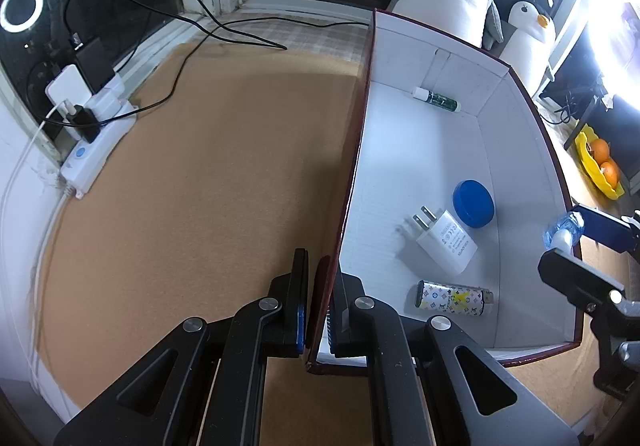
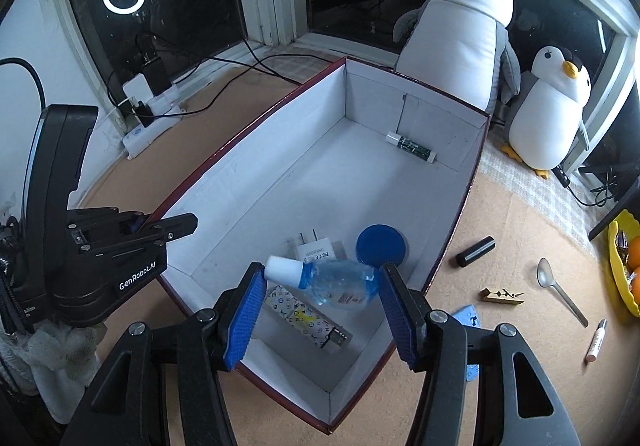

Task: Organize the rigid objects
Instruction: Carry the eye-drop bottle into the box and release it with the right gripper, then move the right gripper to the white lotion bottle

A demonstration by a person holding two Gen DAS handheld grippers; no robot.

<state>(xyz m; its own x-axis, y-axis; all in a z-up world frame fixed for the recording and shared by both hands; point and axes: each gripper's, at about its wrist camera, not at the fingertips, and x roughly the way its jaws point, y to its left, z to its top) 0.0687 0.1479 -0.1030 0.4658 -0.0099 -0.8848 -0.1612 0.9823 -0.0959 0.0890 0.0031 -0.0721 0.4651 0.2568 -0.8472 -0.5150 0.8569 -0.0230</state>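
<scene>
A white-lined, red-edged box (image 2: 280, 134) stands on the tan mat. Inside lie a blue round lid (image 2: 382, 244), a white charger plug (image 2: 316, 249), a patterned lighter (image 2: 308, 320) and a green tube (image 2: 412, 147) at the far wall. My right gripper (image 2: 320, 274) hovers over the box's near end, shut lengthwise on a clear bottle (image 2: 340, 284) with a white cap. My left gripper (image 1: 316, 262) is shut on the box's left wall (image 1: 352, 174). From the left wrist, the right gripper (image 1: 568, 242) and bottle (image 1: 560, 232) show at the box's right rim.
On the mat right of the box lie a black cylinder (image 2: 476, 251), a wooden clothespin (image 2: 502, 296), a spoon (image 2: 560, 290), a small pen-like stick (image 2: 596, 340) and a blue item (image 2: 466, 316). A yellow bowl of oranges (image 2: 618, 278), two plush penguins (image 2: 464, 34) and a power strip (image 1: 96, 150) border the area.
</scene>
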